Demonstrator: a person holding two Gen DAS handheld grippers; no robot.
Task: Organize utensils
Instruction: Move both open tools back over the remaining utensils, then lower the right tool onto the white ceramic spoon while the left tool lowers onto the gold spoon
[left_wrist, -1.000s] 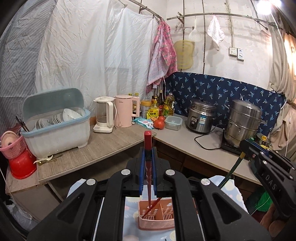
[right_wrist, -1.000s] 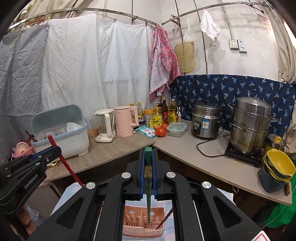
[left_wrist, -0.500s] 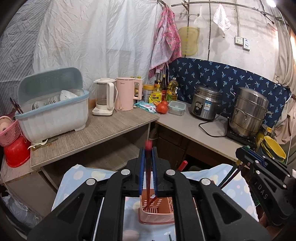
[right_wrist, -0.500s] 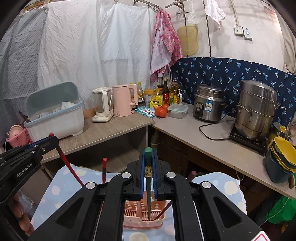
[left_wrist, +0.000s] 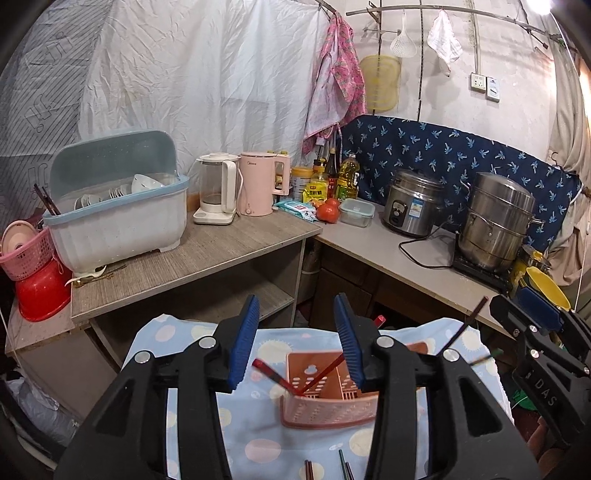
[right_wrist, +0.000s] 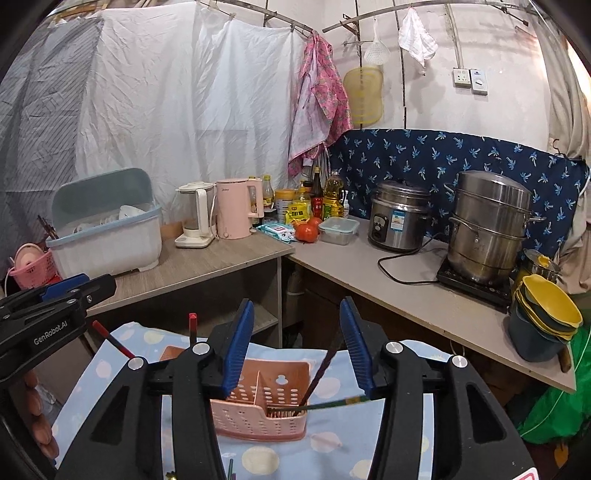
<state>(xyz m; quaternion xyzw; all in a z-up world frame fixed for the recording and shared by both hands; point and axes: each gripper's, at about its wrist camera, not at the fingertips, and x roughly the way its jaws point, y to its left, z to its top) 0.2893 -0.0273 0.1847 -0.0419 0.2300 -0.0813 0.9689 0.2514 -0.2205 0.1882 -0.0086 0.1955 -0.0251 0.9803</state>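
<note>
A pink slotted utensil basket (left_wrist: 328, 406) stands on a blue dotted cloth (left_wrist: 236, 424); it also shows in the right wrist view (right_wrist: 258, 402). My left gripper (left_wrist: 295, 339) is open and empty above it. Red chopsticks (left_wrist: 280, 380) lean in the basket's left compartment. My right gripper (right_wrist: 295, 343) is open and empty above the basket. A green chopstick (right_wrist: 332, 403) lies tilted across the basket's right side beside a dark chopstick (right_wrist: 321, 373). More chopstick ends (left_wrist: 343, 469) lie on the cloth at the near edge.
Behind the cloth is an L-shaped counter (left_wrist: 207, 254) with a dish rack (left_wrist: 118, 218), kettles (left_wrist: 258, 188), bottles, a tomato, a rice cooker (left_wrist: 410, 206) and a steel steamer pot (left_wrist: 495, 225). Yellow bowls (right_wrist: 546, 306) sit at the right. A pink basket and red bowl (left_wrist: 37, 284) stand at the left.
Both grippers have opened. The red chopstick dropped from the left one and the green chopstick from the right one into the basket. Both cameras pulled back slightly.
</note>
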